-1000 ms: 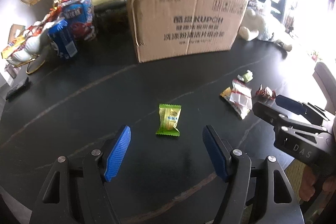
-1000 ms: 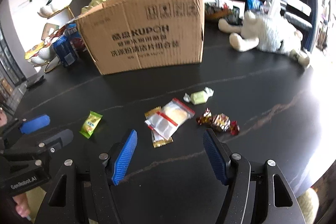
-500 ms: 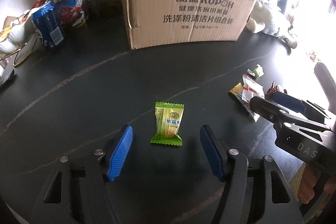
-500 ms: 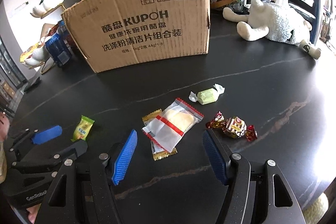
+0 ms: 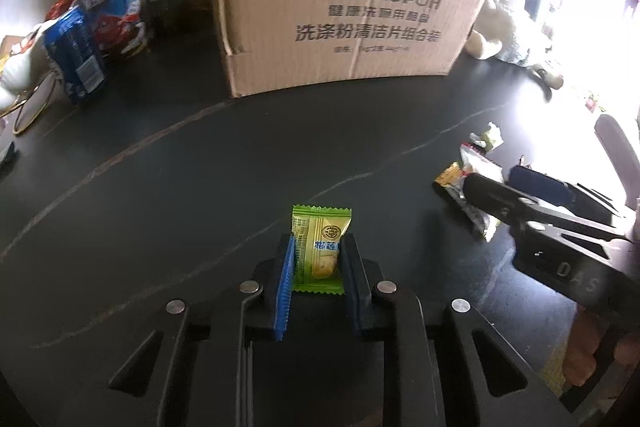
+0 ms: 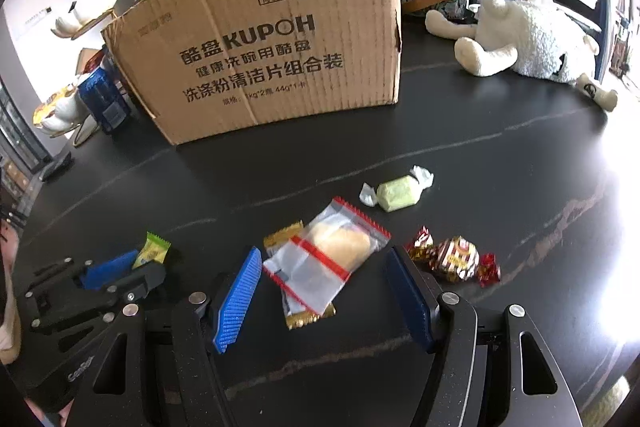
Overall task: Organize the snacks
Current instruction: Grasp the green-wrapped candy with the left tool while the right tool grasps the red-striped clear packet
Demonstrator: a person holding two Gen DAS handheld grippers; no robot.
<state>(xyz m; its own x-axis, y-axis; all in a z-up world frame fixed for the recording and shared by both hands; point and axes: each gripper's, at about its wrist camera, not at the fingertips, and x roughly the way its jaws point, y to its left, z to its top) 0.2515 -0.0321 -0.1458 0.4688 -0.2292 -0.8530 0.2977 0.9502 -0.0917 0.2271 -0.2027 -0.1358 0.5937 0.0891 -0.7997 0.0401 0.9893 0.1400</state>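
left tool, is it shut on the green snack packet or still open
Shut on it. The left tool has just been closing, and its blue pads now press both sides of the green snack packet on the black table.

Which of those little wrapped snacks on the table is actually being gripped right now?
The green packet: the left gripper is shut on its sides. The clear pouch merely lies between the right gripper's open jaws.

cardboard box [image 6: 280, 59] front: read "酷盘 KUPOH", with four handling pictograms at its upper right
right gripper [image 5: 528, 199] body: bore "DAS"
green snack packet [image 5: 322, 247]: characters too small to read
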